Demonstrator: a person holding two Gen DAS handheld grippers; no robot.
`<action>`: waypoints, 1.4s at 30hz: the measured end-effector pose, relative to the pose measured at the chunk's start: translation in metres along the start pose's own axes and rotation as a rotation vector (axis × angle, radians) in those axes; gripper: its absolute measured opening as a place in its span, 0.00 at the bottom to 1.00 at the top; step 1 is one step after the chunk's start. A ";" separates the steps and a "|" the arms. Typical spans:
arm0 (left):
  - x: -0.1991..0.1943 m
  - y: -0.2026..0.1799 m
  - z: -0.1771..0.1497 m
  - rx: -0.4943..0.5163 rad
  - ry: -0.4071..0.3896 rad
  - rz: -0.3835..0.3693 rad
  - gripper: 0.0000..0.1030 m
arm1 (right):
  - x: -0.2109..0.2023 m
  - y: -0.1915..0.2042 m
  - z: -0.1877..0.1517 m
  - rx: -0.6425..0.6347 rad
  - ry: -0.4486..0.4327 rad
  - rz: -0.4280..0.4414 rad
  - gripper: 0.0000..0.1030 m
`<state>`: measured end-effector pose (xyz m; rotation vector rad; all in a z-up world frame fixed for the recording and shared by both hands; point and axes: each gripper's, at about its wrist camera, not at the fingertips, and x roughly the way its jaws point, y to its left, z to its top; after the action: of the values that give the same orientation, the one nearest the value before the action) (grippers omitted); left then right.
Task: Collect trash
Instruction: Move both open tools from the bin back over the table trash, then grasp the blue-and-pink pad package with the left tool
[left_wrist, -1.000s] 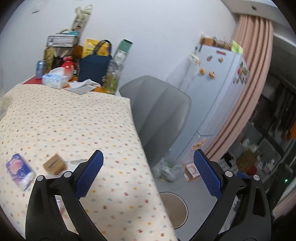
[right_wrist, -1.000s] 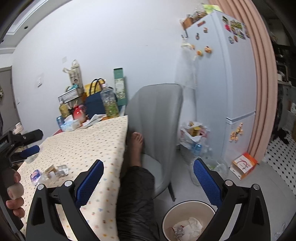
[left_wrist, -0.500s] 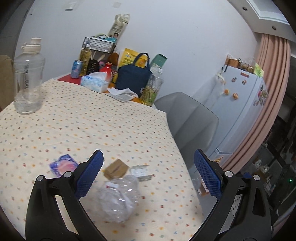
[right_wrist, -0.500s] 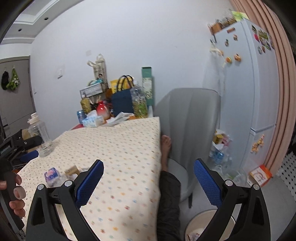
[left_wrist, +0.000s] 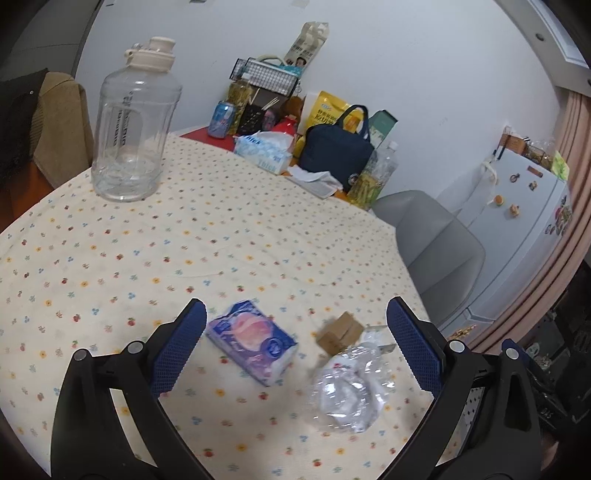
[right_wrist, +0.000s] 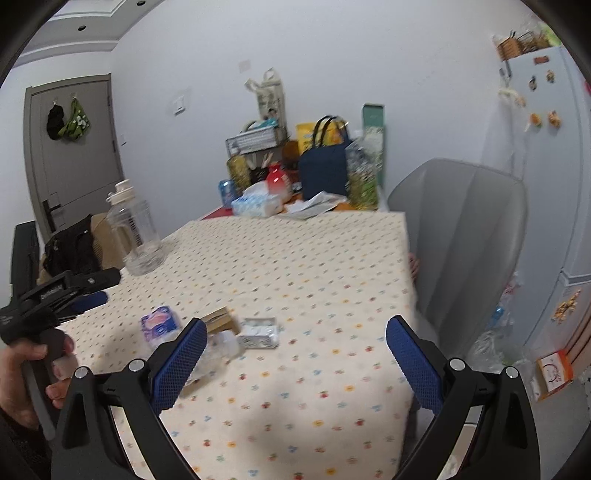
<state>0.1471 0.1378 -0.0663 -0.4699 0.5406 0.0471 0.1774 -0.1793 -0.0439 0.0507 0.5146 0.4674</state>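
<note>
Both the left gripper (left_wrist: 295, 332) and right gripper (right_wrist: 294, 345) are spread wide and hold nothing. The purple tissue pack (left_wrist: 251, 341), small brown box (left_wrist: 340, 332) and crumpled clear plastic wrap (left_wrist: 345, 391) lie on the dotted worktop (left_wrist: 221, 240), none picked up yet.

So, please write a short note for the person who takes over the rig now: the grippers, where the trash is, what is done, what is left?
Left gripper: open, empty, above the table's near part.
Right gripper: open, empty, beside it over the table's near edge.
Trash, all on the tablecloth in one cluster: purple tissue pack, small cardboard box, crumpled clear plastic, silver wrapper.
Done: none of these four is picked up yet.
Left: grasp each piece and take it to a bin; none shows in either view now. The big clear bottle and the items at the far end look like belongings, not trash.
</note>
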 end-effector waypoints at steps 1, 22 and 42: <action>0.003 0.003 -0.001 -0.003 0.009 0.007 0.94 | 0.005 0.002 -0.001 0.004 0.019 0.022 0.93; 0.080 -0.002 -0.033 0.091 0.246 0.206 0.94 | 0.050 0.010 -0.012 0.053 0.135 0.086 0.92; 0.068 -0.006 -0.020 0.154 0.177 0.281 0.13 | 0.087 0.007 -0.012 0.034 0.226 0.054 0.83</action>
<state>0.1966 0.1182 -0.1132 -0.2461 0.7757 0.2328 0.2353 -0.1353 -0.0931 0.0447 0.7449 0.5207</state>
